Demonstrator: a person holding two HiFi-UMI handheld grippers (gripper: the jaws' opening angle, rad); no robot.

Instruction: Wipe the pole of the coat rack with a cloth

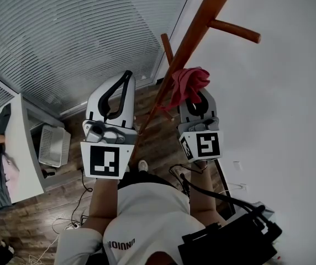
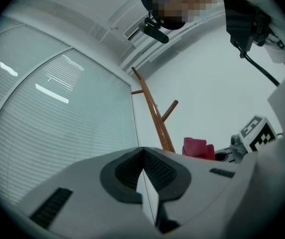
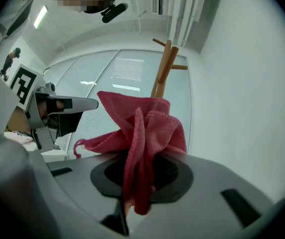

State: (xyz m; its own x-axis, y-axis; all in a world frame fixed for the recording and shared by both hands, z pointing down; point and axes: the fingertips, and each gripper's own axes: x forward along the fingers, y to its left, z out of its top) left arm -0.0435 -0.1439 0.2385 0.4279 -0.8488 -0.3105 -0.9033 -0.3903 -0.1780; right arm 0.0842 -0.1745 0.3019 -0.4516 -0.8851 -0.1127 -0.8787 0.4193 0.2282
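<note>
Right tool (image 3: 138,180) is clamped on the red cloth (image 3: 147,128), just right of the slanting coat rack pole (image 1: 188,43), which runs lengthwise between both tools; left tool (image 2: 145,176) is closed and empty.

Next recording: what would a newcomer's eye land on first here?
The pink-red cloth clamped in the right tool, bunched right at the slanting wooden pole of the coat rack near the middle of the head view. Next, the left tool, shut and empty, just left of the pole, with window blinds behind.
</note>
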